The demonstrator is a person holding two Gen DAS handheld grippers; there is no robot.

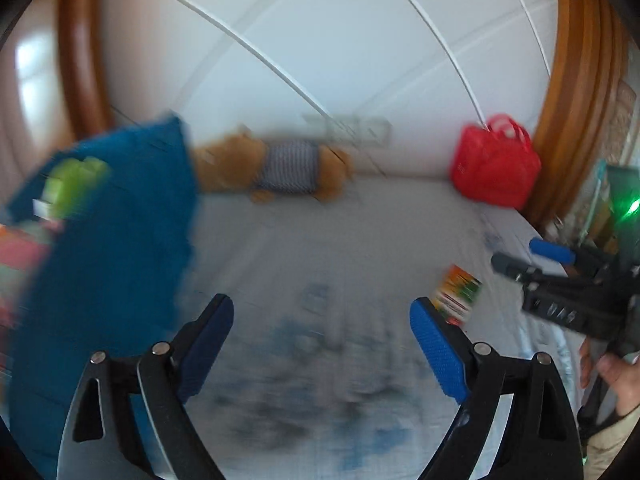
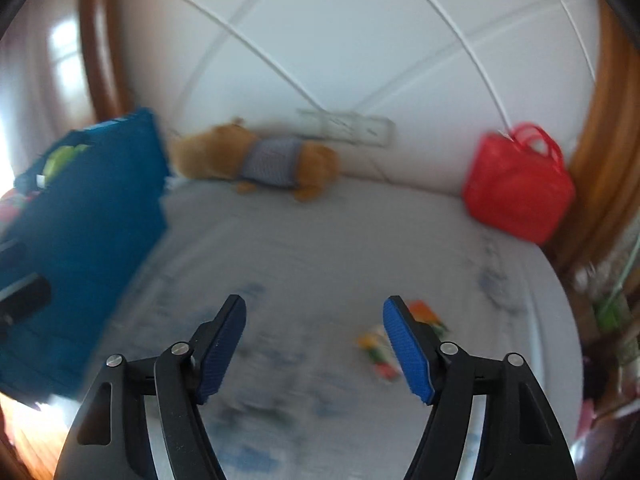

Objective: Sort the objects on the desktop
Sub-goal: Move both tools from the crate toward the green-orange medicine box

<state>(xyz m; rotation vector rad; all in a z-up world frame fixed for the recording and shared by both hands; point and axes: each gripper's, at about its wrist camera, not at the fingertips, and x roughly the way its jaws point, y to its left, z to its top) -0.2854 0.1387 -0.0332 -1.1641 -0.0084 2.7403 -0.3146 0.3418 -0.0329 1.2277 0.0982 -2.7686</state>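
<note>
White bedsheet (image 2: pixel 340 240) blurry; both claws, left gripper (image 1: pixel 322 344) & right gripper (image 2: pixel 314 344), apart, empty. Risk: right could miss the small packet (image 2: pixel 380 354) w/ such motion.

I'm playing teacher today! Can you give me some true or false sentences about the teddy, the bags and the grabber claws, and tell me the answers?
1. The teddy bear lies on its side by the white back wall. True.
2. The red bag sits at the far left. False: it is at the far right; the blue bin is on the left.
3. The left gripper is squeezing the teddy. False: it is open and empty.
4. The right gripper is open. True.
5. A small colourful packet lies on the pale cloth. True.
</note>
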